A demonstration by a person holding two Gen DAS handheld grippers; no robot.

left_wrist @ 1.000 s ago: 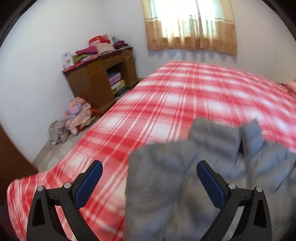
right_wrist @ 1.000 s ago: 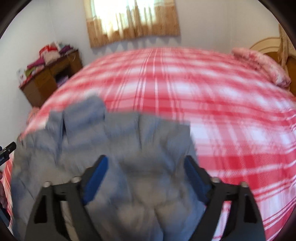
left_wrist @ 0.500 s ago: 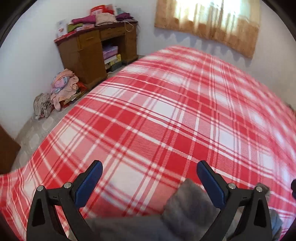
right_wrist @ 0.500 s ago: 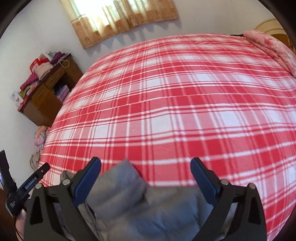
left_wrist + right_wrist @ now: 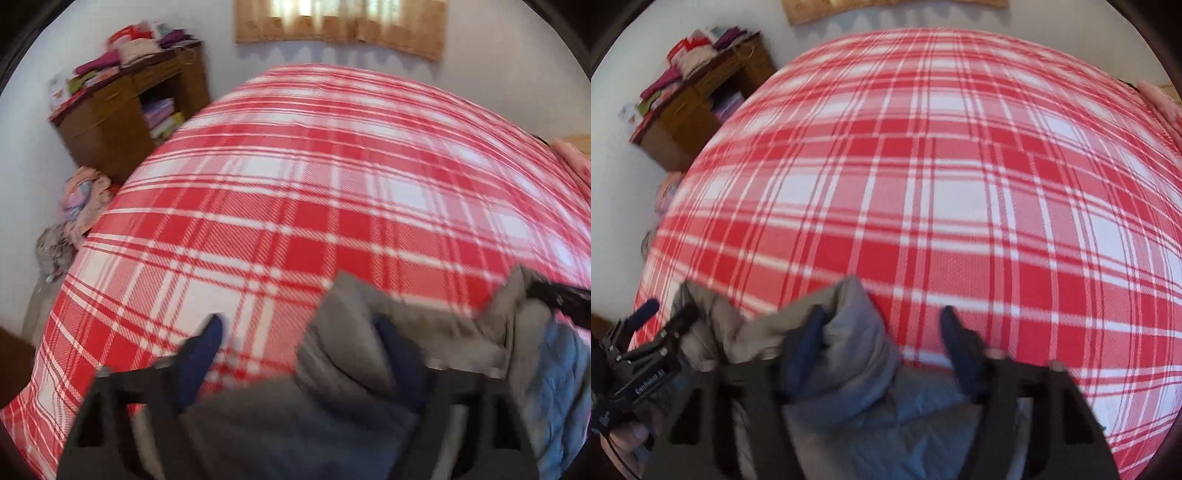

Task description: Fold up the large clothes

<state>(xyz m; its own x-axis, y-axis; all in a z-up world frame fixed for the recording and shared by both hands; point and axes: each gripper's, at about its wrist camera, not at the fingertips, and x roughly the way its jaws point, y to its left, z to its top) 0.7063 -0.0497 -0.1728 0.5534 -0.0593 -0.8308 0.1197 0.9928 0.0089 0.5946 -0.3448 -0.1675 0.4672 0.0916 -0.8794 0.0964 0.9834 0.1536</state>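
Grey padded garment (image 5: pixel 857 369) lies bunched at near edge of bed w/ red plaid cover (image 5: pixel 923 184), rest of cover bare. Both tools at its far edge.

Right gripper (image 5: pixel 882 332): jaws have just been closing. A raised hump of grey fabric sits between them, against the left pad; right pad looks clear of cloth, over bare plaid. Not yet pinched, as far as blur allows.

Left gripper (image 5: pixel 299 339): jaws also just been closing. Fabric ridge (image 5: pixel 347 332) lies between pads, nearer the right one; left pad over plaid, gap visible. Not clamped yet either.

Blue quilted lining (image 5: pixel 557 369) shows at right in left wrist view, so garment prob. rumpled or partly turned — no neat fold visible.

Progress, judged: early. Grasp on edge forming, no clean crease made. Left to do — secure both holds, spread or carry edge over, flatten, fold again.

Desk w/ stacked clothes (image 5: pixel 125 103) by wall, untouched.
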